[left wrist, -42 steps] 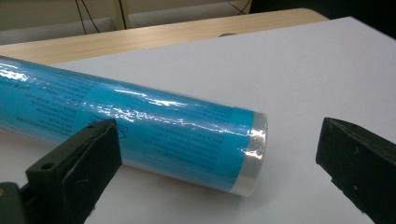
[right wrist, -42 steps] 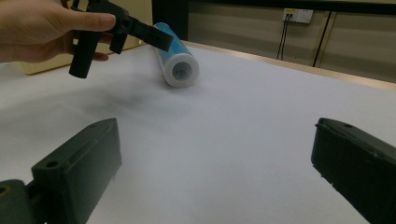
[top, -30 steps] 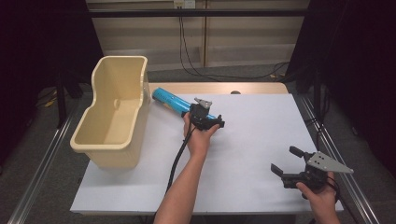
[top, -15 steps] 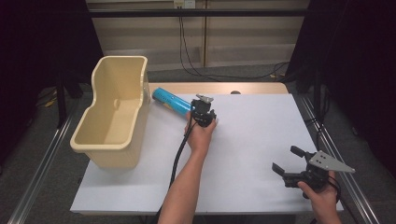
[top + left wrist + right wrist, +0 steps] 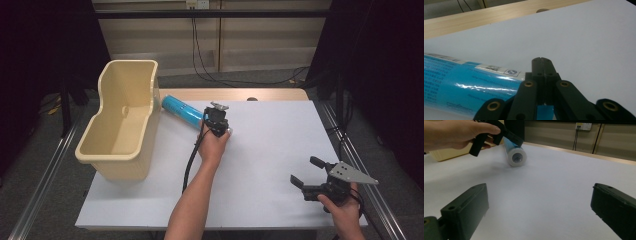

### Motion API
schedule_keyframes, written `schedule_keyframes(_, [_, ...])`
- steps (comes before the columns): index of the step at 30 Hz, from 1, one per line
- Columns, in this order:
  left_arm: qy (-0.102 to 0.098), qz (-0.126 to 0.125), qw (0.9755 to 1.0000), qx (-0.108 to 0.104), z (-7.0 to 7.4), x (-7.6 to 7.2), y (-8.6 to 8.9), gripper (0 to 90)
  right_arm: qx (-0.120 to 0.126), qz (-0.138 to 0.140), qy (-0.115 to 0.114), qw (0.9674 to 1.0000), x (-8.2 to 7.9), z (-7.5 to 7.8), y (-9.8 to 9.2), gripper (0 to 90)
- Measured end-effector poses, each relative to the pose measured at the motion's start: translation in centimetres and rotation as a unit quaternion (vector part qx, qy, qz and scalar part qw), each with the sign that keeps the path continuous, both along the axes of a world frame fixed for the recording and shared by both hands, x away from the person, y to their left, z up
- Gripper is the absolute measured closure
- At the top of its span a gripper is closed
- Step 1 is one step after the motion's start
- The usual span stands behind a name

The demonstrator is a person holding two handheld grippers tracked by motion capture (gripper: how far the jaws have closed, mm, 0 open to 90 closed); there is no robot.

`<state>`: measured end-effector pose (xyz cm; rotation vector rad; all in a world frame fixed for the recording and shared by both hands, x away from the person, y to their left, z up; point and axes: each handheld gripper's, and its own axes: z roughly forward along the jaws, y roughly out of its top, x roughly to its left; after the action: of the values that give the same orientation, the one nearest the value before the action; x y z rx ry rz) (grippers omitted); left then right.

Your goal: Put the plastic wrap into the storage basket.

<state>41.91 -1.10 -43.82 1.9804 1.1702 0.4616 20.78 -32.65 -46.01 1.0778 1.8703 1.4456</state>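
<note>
Blue tube (image 5: 182,111) lying beside left tongs (image 5: 541,61) just pressed together, empty; right tongs (image 5: 306,172) spread, low over table (image 5: 270,135)

In the left gripper view the blue tube (image 5: 461,87) runs off the left edge, its small print too blurred to read. In the high view the left claw (image 5: 216,119) covers the tube's near end.

L tongs (image 5: 541,61) shut, R tongs (image 5: 539,207) wide apart
</note>
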Motion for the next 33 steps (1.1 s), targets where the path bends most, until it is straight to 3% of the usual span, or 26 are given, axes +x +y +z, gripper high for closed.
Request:
schedule_keyframes(2, [0.006,0.005,1.0000,-0.005,0.2,-0.7,0.8,90.0,0.000,-0.001,0.004,1.0000,0.1,-0.1,0.1,0.9])
schedule_keyframes(7, [0.032,0.013,0.9993,0.014,0.3,-1.9,2.5,90.0,-0.004,0.001,0.003,1.0000,0.2,0.0,0.3,0.9])
schedule_keyframes(9, [0.038,0.020,0.9991,-0.006,-0.2,-2.3,3.4,90.0,-0.005,0.001,0.003,1.0000,0.1,0.1,0.5,0.9])
schedule_keyframes(10, [0.031,0.023,0.9990,-0.022,-0.1,-2.5,3.9,90.0,-0.005,0.000,0.000,1.0000,0.1,0.1,0.6,0.9])
schedule_keyframes(13, [0.019,0.023,0.9991,-0.030,0.3,-2.2,3.8,90.0,-0.005,0.001,-0.001,1.0000,0.1,0.2,0.7,0.9])
schedule_keyframes(14, [0.021,0.026,0.9987,-0.037,0.4,-2.0,3.7,90.0,-0.005,0.002,-0.001,1.0000,0.1,0.2,0.8,0.9])
schedule_keyframes(16, [0.008,0.014,0.9994,-0.031,0.6,-1.4,2.9,90.0,-0.005,0.002,0.000,1.0000,0.1,0.2,0.8,0.9])
schedule_keyframes(17, [-0.002,0.006,0.9991,-0.041,0.6,-1.1,2.4,90.0,-0.004,0.002,0.001,1.0000,0.1,0.2,0.7,0.9])
schedule_keyframes(19, [0.002,0.009,0.9986,-0.052,0.2,0.1,0.9,90.0,-0.003,0.002,0.002,1.0000,0.2,0.1,0.7,0.9])
schedule_keyframes(28, [0.000,-0.002,0.9997,-0.025,-1.2,1.5,-1.9,90.0,0.004,0.001,0.005,1.0000,0.2,0.0,0.1,0.9])
schedule_keyframes(33, [0.014,-0.015,0.9997,-0.014,-2.0,2.0,-2.8,90.0,0.003,0.004,0.006,1.0000,0.2,0.0,0.2,0.9])
